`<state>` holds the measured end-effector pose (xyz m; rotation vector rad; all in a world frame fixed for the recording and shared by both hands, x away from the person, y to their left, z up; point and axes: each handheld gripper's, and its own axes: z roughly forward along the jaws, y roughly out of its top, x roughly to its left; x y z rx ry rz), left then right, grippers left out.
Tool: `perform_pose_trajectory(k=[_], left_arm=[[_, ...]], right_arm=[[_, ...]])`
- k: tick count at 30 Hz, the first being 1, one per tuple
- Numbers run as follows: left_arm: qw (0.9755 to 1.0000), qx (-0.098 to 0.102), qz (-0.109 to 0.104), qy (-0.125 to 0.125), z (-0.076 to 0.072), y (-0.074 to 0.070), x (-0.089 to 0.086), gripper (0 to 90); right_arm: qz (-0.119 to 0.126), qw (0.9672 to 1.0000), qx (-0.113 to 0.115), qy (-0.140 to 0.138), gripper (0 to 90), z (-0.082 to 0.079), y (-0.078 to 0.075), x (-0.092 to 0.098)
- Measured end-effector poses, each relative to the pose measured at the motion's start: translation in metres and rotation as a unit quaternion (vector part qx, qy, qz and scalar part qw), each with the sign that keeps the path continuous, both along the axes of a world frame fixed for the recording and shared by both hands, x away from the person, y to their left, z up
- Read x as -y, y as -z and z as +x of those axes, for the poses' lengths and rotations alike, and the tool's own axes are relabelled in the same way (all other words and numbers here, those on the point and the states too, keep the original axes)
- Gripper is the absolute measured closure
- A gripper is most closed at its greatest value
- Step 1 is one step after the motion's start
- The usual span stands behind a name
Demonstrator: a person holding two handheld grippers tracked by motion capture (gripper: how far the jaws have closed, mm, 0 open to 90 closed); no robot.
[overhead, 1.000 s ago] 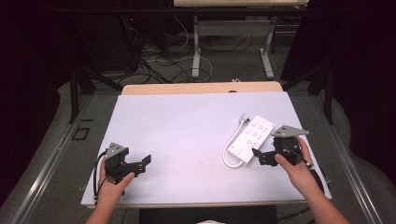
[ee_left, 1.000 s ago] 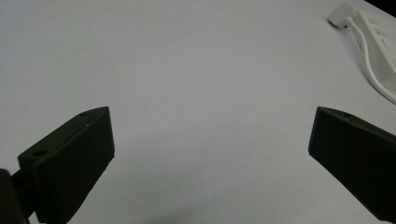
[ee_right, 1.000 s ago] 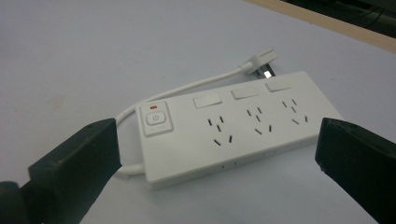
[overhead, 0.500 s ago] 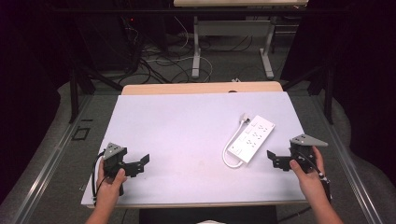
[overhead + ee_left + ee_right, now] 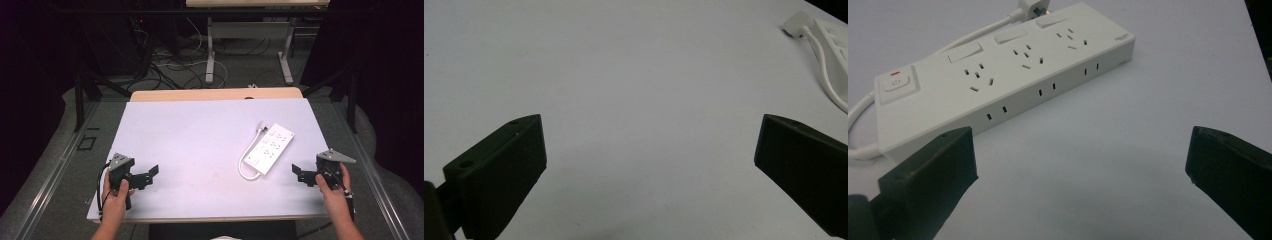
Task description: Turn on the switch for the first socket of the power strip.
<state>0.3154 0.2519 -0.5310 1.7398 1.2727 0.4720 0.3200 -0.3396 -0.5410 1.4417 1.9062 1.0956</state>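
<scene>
Apparently idle: power strip (image 5: 266, 149) lies untouched on the worktop (image 5: 200, 135); left tool (image 5: 145, 177) and right tool (image 5: 300, 174) both gape empty, apart from it.

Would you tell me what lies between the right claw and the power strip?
Nothing: the high view shows bare table between the right claw and the power strip.

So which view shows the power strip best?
The right gripper view: the power strip lies close, with sockets and switches clear. The high view shows it whole but small. The left gripper view catches just its end and cord at the frame's edge.
</scene>
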Motion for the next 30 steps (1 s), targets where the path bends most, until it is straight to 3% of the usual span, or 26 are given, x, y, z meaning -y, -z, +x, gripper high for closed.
perform_pose_trajectory(k=[12, 30], left_arm=[[1.0, -0.001, 0.002, 0.002, 0.001, 0.0, -0.001, 0.4], [1.0, -0.004, 0.004, 0.002, 0.002, 0.0, -0.003, 0.4]], right_arm=[[0.015, 0.9996, -0.018, 0.016, 0.0, 0.002, 0.012, 0.009], [0.047, 0.9975, -0.034, 0.039, 0.0, 0.002, 0.017, 0.018]])
